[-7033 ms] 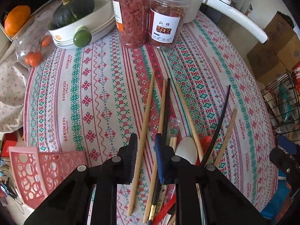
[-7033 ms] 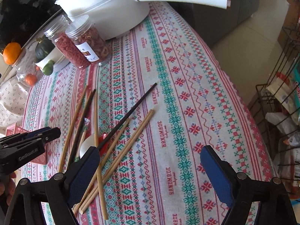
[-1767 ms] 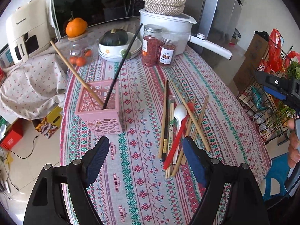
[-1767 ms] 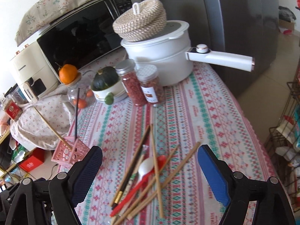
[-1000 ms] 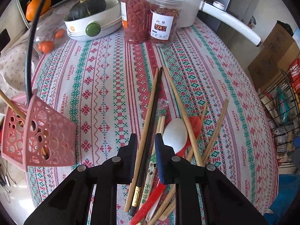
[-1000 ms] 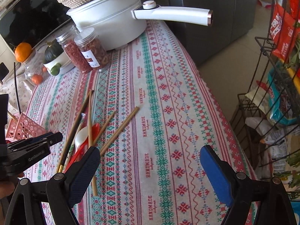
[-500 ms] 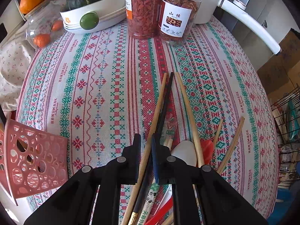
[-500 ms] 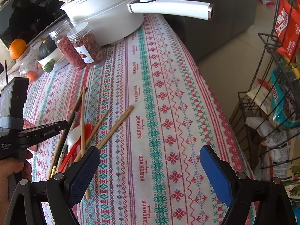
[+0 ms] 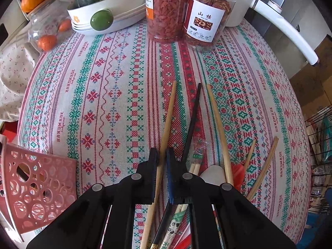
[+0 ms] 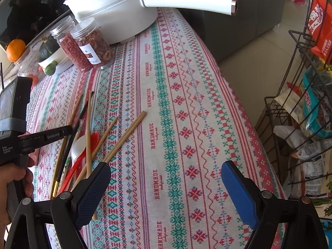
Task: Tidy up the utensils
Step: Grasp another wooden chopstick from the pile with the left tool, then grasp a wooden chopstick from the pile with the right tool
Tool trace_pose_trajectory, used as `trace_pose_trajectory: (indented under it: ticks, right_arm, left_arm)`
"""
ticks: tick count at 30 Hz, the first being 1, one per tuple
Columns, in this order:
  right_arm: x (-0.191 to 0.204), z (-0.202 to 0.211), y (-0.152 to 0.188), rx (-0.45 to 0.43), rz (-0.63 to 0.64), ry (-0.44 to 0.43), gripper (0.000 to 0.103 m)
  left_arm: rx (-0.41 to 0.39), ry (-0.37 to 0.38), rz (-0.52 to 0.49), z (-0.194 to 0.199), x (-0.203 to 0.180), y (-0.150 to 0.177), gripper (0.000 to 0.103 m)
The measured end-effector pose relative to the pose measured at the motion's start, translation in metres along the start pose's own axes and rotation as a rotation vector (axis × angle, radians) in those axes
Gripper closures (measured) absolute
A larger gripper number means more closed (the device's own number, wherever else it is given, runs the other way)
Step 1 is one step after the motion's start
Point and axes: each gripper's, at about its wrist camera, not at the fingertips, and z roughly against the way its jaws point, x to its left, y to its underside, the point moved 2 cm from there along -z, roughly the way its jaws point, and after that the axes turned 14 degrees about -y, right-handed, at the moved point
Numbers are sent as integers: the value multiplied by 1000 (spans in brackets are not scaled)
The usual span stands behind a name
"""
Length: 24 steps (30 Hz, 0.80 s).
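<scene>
Several chopsticks and two spoons lie in a loose pile on the patterned tablecloth. My left gripper points steeply down at the pile. Its jaws are closing, and the pads pinch a light wooden chopstick near its middle. Just right of it lie a black chopstick, another wooden chopstick, a white spoon and a red spoon. The pink perforated basket sits at the lower left. My right gripper hangs open over bare cloth, right of the pile, holding nothing.
Two clear jars of red dried goods, a white bowl with a green squash, and a white pot with a long handle stand at the back. A wire rack of packets stands past the table's right edge.
The left gripper moved forward and lower over the pile, and its jaws narrowed onto the wooden chopstick. The right gripper stayed nearly still and open.
</scene>
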Motion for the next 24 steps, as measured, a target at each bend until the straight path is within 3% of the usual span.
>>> trace_pose_trajectory:
  ticks: [6,13,17,20,24]
  right_arm:
    - [9,-5,0,4,3,-5,12]
    - [32,-26,-2,20,56,-10,12]
    - [53,-40,-6,28,72,-54,12]
    - [67,-54,-11,28,92,-61,14]
    - [80,-80,-19,44,88,-63,34]
  left_arm:
    - [-131,50,-45,50,13,22,95]
    - [-285,132,-59,112,52,75,96]
    - [-319,200,-22,133,74,97,96]
    - [-347,211,-9,141,89,106,96]
    - [-346,232,11,144,117,113,96]
